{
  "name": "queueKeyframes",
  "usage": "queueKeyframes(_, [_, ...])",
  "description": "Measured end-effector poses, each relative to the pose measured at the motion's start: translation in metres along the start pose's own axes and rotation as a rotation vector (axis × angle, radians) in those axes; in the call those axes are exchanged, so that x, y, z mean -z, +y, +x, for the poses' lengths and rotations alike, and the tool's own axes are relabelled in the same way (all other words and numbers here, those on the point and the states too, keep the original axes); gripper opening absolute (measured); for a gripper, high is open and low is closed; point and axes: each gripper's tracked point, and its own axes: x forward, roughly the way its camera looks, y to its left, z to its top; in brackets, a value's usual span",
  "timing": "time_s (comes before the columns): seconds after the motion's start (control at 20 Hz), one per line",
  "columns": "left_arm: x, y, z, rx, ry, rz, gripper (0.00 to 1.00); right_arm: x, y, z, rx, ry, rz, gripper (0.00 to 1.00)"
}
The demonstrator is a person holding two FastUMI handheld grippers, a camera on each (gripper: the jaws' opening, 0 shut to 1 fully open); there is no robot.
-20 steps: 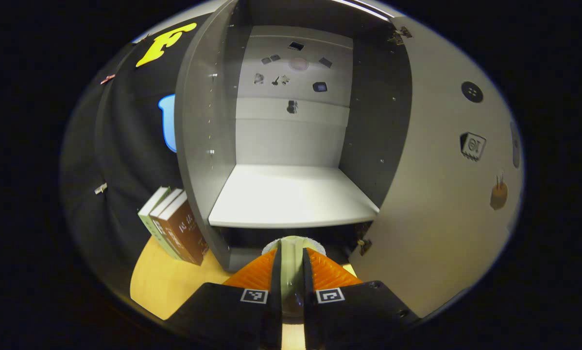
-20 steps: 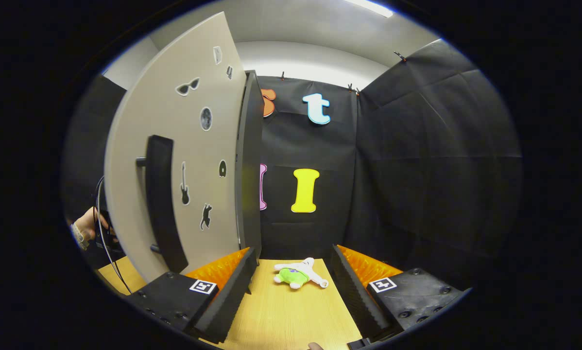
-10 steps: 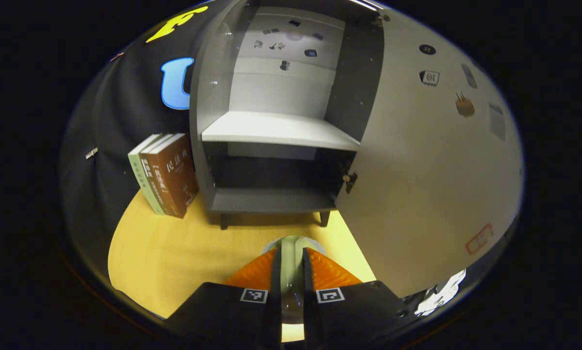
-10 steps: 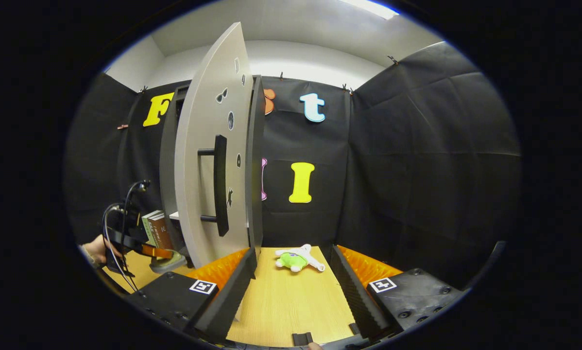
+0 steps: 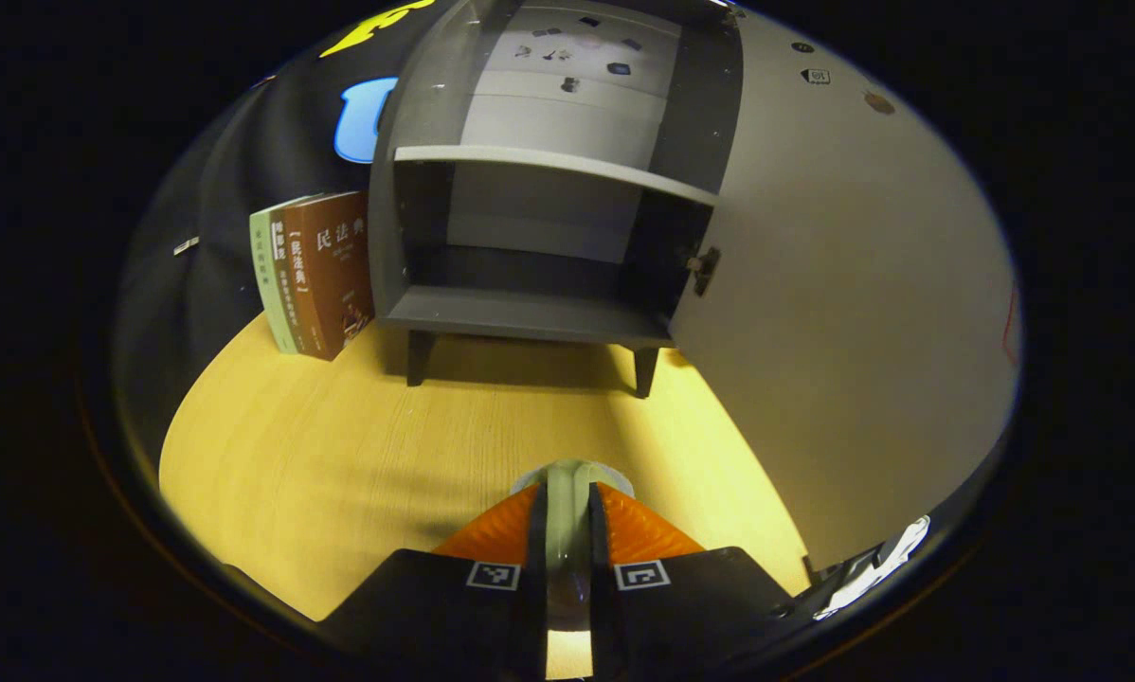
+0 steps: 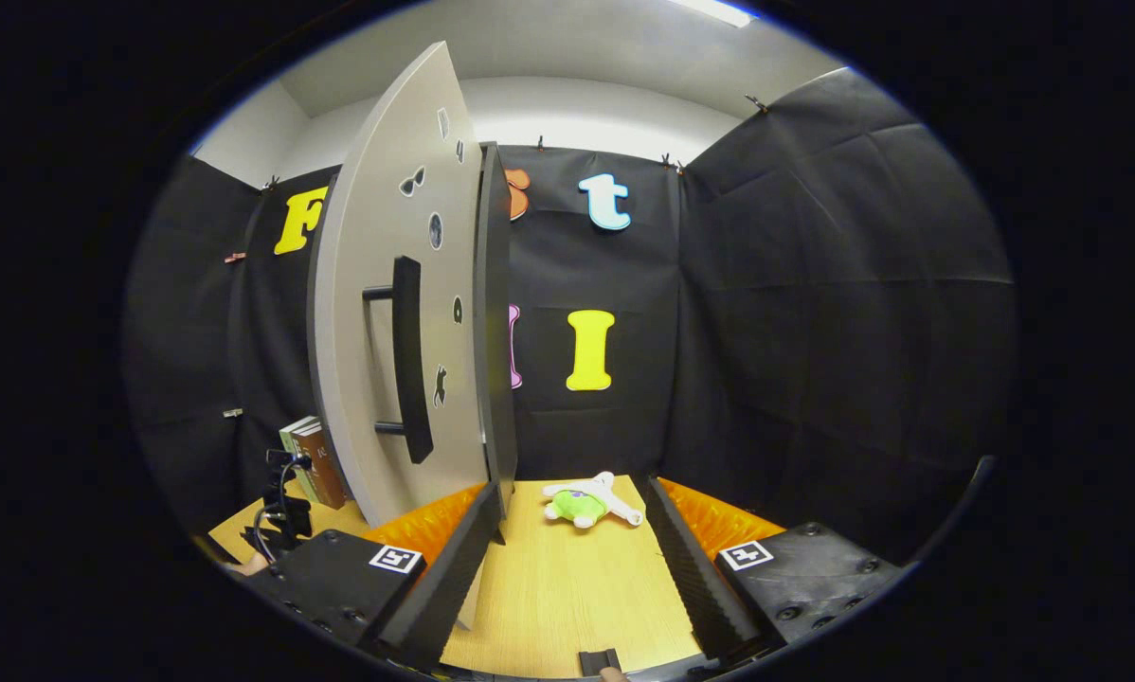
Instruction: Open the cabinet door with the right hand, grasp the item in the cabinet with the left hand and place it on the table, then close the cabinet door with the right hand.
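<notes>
- Left tongs, clenched on a pale item, dropped from shelf height to just over the desk; release looked next.
- Right tongs hung released; cabinet door wide open.

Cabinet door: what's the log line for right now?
cabinet door: open | left tool: shut on pale item, over table | right tool: open, holding nothing

We count one cabinet with one open door bearing one handle, and one shelf inside. Ahead-left of the left hand-held gripper stand three books. Between the right hand-held gripper's fingers lies one plush toy on the one bench.
</notes>
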Motion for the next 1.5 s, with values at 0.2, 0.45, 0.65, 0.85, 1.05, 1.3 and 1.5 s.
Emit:
queueKeyframes(0.2, [0.028, 0.011, 0.021, -0.044, -0.009, -0.003, 0.22, 0.006, 0.003, 0.007, -0.034, 0.019, 0.015, 0.98])
queueKeyframes(0.45, [0.050, 0.018, 0.038, -0.065, -0.016, 0.017, 0.23, 0.018, 0.003, 0.009, -0.056, 0.073, 0.020, 0.98])
queueKeyframes(0.65, [0.065, 0.019, 0.048, -0.076, 0.019, 0.014, 0.27, 0.025, -0.003, 0.010, -0.053, 0.093, -0.004, 0.98])
queueKeyframes(0.85, [0.069, 0.019, 0.051, -0.089, 0.016, 0.017, 0.25, 0.031, -0.007, 0.008, -0.046, 0.114, -0.003, 0.98])
queueKeyframes(1.05, [0.069, 0.016, 0.052, -0.098, 0.019, 0.021, 0.28, 0.034, -0.010, 0.006, -0.036, 0.129, 0.004, 0.98])
queueKeyframes(1.3, [0.056, 0.012, 0.045, -0.103, -0.001, 0.012, 0.26, 0.036, -0.014, 0.004, -0.031, 0.138, -0.001, 0.98])
queueKeyframes(1.5, [0.013, -0.002, 0.019, -0.082, -0.076, 0.040, 0.32, 0.031, -0.002, 0.002, -0.075, 0.124, 0.020, 0.98])
